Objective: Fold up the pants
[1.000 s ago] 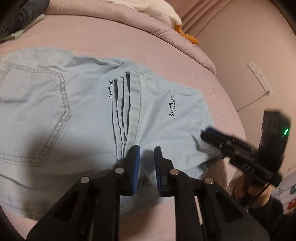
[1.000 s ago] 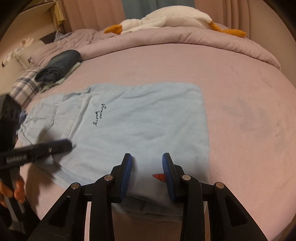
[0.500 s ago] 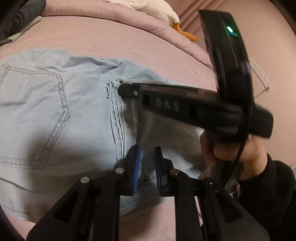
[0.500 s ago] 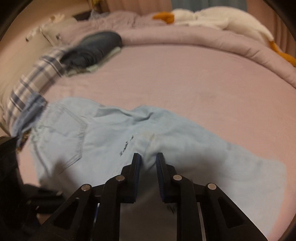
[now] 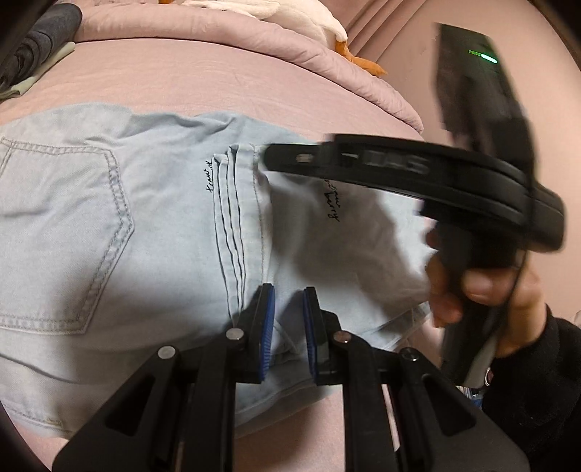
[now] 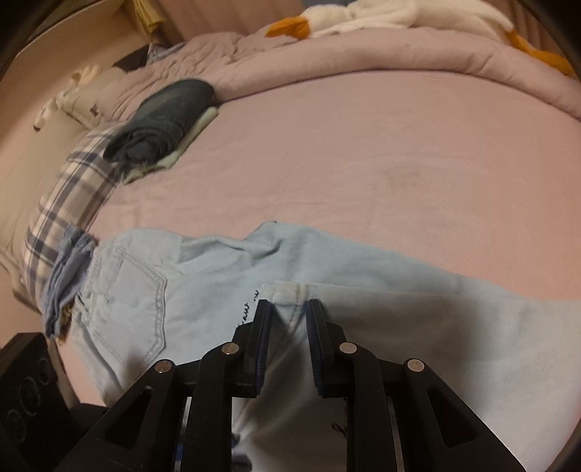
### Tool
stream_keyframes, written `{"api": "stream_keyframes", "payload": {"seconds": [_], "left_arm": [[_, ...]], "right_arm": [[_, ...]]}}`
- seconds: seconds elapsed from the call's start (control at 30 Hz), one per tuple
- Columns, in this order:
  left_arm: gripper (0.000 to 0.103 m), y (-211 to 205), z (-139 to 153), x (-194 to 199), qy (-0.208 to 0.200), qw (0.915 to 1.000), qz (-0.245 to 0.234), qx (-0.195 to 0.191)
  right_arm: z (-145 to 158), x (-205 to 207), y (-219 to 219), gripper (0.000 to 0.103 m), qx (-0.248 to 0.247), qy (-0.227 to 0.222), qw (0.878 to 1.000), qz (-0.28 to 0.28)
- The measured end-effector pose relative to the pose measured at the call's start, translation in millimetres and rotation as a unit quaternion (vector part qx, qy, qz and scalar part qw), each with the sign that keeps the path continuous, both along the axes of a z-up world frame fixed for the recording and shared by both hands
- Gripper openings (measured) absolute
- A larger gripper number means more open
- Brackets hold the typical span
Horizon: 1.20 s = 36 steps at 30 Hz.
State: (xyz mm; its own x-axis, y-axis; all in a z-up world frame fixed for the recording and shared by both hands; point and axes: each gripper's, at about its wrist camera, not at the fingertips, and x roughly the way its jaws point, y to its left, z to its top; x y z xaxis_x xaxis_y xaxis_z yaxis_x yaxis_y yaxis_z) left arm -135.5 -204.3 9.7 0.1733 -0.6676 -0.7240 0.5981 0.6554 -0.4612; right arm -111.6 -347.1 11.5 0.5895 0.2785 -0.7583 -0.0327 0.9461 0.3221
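Light blue denim pants [image 5: 145, 232] lie folded on the pink bed, back pocket to the left. They also show in the right wrist view [image 6: 363, 276]. My left gripper [image 5: 287, 326] is shut on the near edge of the folded pants. My right gripper [image 6: 287, 326] is shut on the hem of the folded leg layer and holds it over the seat of the pants. Its black body crosses the left wrist view [image 5: 417, 174], held by a hand [image 5: 483, 287].
The pink bed sheet [image 6: 345, 152] stretches beyond the pants. A rolled dark garment [image 6: 163, 116] lies at the far left by a plaid pillow [image 6: 69, 192]. A white goose plush [image 6: 381, 18] rests on the rolled duvet at the back.
My right gripper closed on the leg hem and carried it left over the pants toward the seat. My left gripper stayed shut on the near edge.
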Motion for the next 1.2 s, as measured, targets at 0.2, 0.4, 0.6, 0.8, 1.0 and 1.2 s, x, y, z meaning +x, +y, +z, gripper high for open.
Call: {"api": "stream_keyframes", "payload": {"seconds": [0.2,0.4,0.6,0.8,1.0,1.2], "left_arm": [[0.015,-3.1,1.0,-2.9,-0.007,1.0000,-0.001,0.005],[0.015,-6.2,0.5,-0.4,-0.010,0.9999,-0.002,0.011],[0.015,-10.3,1.3,-2.5,-0.018,0.9997,-0.003,0.019],[0.015,-12.0,0.8,-1.2,-0.023,0.9994,-0.004,0.024],[0.016,-13.1,1.0,-2.4,-0.032,0.9991,-0.001,0.027],[0.019,8.4,6.3,-8.9,-0.018,0.9994,0.031,-0.002]], "right_arm": [[20.8,-50.2,-18.3,0.020,-0.039,-0.035,0.998,-0.031],[12.4,-92.7,-45.1,0.020,-0.102,-0.017,0.992,-0.075],[-6.0,-128.0,-63.4,0.020,-0.131,0.023,0.987,-0.092],[-6.0,-151.4,-64.7,0.020,-0.136,0.017,0.986,-0.093],[-6.2,-154.4,-62.8,0.021,-0.133,0.012,0.986,-0.104],[-8.8,-160.3,-61.9,0.022,-0.132,0.012,0.985,-0.113]]}}
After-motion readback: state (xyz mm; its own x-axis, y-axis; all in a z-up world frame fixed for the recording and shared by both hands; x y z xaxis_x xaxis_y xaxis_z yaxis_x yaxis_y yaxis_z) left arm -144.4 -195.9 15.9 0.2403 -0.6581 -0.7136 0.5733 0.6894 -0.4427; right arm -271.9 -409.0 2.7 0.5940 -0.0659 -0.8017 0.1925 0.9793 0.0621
